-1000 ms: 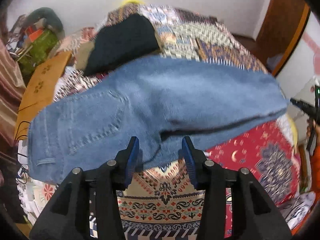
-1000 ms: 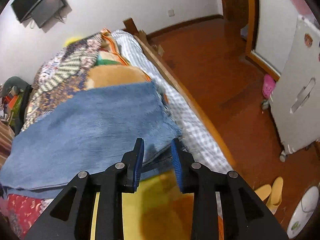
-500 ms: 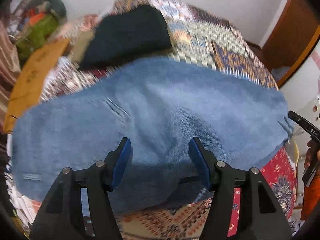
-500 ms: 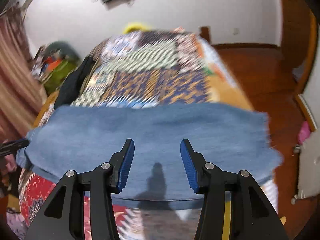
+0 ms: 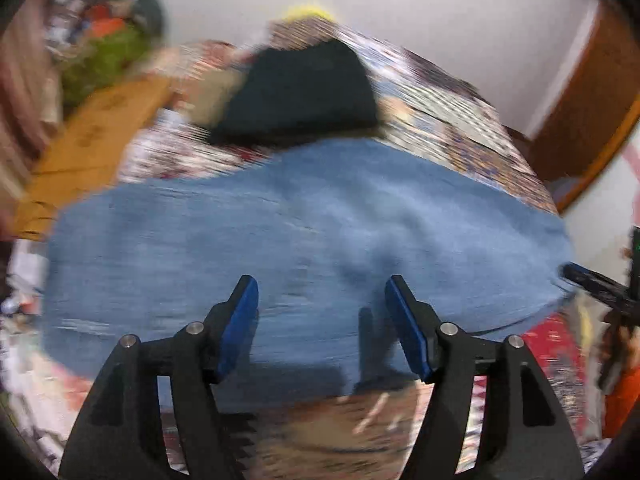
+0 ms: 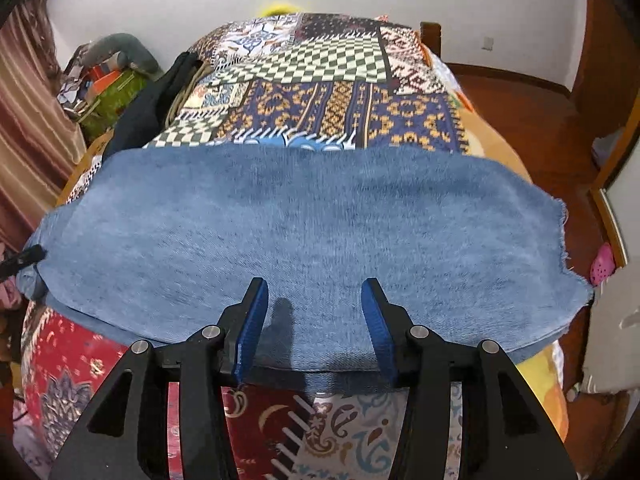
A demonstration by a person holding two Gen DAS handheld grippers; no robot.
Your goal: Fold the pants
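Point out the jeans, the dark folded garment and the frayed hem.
jeans (image 6: 312, 220), right wrist view, middle of the top denim layer
dark folded garment (image 5: 304, 92), left wrist view, its centre, behind the jeans
frayed hem (image 6: 562, 240), right wrist view, ragged right edge

You've let go of the jeans (image 6: 304, 232) — both grippers, left (image 5: 321, 300) and right (image 6: 314, 300), have just been opening and now hover with nothing between them. Your right one swung from the 3 o'clock hem toward the middle.

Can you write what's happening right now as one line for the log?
step: fold pants | jeans: flat on patchwork bed | left gripper: open, just widened, empty | right gripper: open, empty
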